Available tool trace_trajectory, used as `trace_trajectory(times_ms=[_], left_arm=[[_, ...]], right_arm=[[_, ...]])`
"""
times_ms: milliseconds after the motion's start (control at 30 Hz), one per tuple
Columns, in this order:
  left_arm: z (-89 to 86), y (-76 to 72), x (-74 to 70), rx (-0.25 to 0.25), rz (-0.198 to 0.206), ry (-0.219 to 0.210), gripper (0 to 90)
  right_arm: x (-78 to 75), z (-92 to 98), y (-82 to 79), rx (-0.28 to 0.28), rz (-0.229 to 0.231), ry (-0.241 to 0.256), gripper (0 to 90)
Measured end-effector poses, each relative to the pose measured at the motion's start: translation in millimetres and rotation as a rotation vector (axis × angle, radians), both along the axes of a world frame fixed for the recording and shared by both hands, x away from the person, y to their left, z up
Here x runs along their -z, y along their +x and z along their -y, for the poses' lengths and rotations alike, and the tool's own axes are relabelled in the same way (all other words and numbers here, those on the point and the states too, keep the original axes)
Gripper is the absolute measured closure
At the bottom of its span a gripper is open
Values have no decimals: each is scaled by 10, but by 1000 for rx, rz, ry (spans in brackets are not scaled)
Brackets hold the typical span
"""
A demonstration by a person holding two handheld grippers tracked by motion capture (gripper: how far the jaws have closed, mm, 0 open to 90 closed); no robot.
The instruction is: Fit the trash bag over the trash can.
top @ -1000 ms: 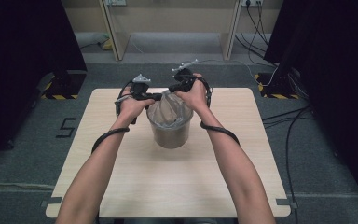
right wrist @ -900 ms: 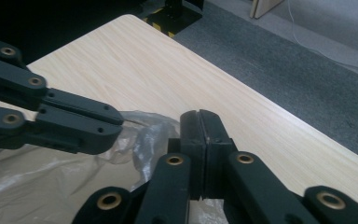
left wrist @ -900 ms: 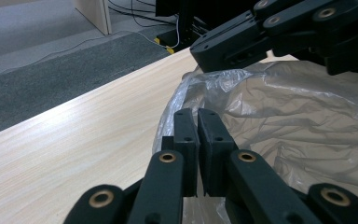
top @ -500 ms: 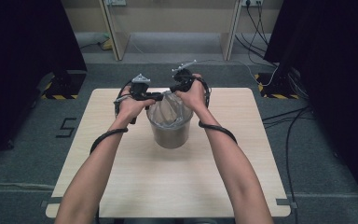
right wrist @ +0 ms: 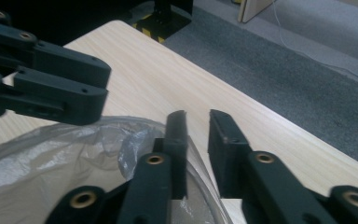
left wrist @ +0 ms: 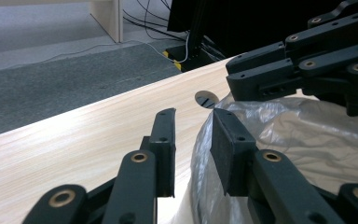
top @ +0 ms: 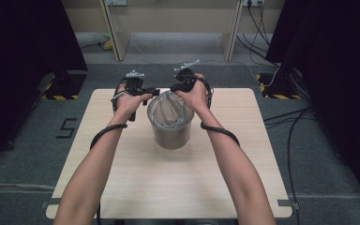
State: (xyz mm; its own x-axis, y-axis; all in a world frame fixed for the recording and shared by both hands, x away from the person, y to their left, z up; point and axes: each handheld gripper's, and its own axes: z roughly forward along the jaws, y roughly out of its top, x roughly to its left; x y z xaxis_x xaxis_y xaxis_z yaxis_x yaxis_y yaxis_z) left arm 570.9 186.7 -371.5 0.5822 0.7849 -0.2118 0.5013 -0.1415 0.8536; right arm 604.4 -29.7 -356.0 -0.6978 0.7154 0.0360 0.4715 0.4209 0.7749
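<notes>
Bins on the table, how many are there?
1. A single bin lined with a clear plastic bag stands near the middle of the table, between the left gripper and right gripper.

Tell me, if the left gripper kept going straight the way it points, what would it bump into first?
Probably the right gripper, which crosses just ahead above the bag-lined bin. The left gripper straddles the bag's edge; depth is uncertain.

One bin [top: 170,129], one plastic liner [top: 168,108], two tongs: left [top: 155,92], right [top: 172,87].
</notes>
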Motion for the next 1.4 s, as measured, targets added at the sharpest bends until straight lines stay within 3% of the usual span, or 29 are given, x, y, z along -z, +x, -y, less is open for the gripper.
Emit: trace_trajectory(times_ms=[367, 567, 700, 967, 1400], left_arm=[[85, 90, 46, 31, -44, -8, 725], [107, 112, 62, 33, -56, -20, 843], [116, 121, 59, 19, -67, -27, 895], [96, 149, 54, -6, -110, -54, 898], [40, 190, 85, -56, -169, -36, 898]], right_arm=[[-139, 125, -74, 16, 29, 36, 690], [-177, 208, -148, 12, 43, 41, 677], [-177, 274, -194, 14, 43, 35, 673], [-121, 417, -211, 34, 33, 30, 666], [-102, 497, -233, 46, 34, 32, 655]])
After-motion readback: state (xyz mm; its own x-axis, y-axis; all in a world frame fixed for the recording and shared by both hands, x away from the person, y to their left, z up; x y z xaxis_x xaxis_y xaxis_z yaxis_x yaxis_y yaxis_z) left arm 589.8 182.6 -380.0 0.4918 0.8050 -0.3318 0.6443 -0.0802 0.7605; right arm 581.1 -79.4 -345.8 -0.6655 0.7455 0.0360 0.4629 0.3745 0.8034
